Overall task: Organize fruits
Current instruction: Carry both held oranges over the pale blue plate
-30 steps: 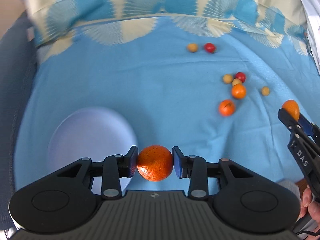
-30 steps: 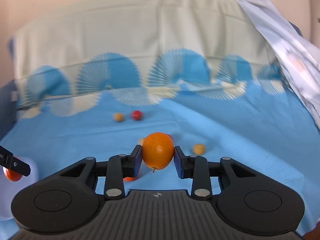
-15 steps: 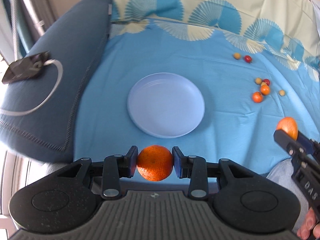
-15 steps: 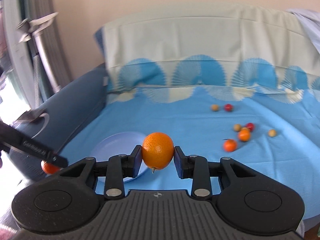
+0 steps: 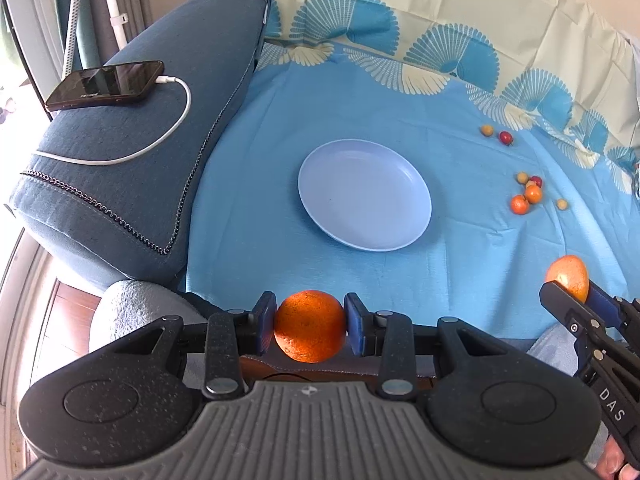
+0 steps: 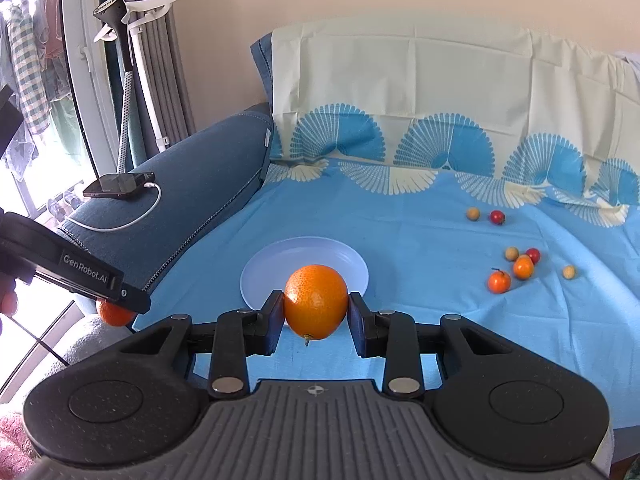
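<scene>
Plate [image 5: 416,184] newly centred, empty, pale blue

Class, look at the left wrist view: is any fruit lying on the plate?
No. The plate is bare; each gripper holds an orange, and the small fruits lie on the cloth.

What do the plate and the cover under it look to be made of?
Plate: probably plastic or melamine, pale lilac with a smooth satin sheen and soft highlights. Cover: thin woven fabric, matte blue, showing creases and fold lines.
</scene>
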Motion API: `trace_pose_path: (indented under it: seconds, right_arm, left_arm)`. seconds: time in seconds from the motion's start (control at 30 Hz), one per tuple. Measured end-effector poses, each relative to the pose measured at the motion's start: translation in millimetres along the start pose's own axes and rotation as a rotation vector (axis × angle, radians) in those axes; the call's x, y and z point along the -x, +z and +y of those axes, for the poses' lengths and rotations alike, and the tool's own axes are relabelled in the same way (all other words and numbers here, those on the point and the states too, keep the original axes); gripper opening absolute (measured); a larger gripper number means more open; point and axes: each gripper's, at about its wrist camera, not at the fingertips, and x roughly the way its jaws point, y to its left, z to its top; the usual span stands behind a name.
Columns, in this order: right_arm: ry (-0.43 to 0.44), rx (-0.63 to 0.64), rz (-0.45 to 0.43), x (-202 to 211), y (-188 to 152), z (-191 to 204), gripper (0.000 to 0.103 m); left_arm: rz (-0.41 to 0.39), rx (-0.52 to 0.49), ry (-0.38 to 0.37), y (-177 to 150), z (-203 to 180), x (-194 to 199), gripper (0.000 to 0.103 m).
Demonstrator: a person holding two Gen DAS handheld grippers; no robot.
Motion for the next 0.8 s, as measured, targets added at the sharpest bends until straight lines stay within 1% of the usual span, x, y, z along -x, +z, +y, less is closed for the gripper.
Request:
trace_pose_path:
  seconds: [0.17,0.8]
  right_arm:
    - [-0.001,0.014,0.003,0.6,0.3,1.4,0.036]
    - [-0.010,0.010,0.017,-3.2,1.0,1.6,0.035]
  left_arm:
    - [-0.006,0.006,-0.012,0.4,1.1,1.3,0.041]
    - [-0.011,0.019,-0.022,5.8,6.2,-2.8,0.041]
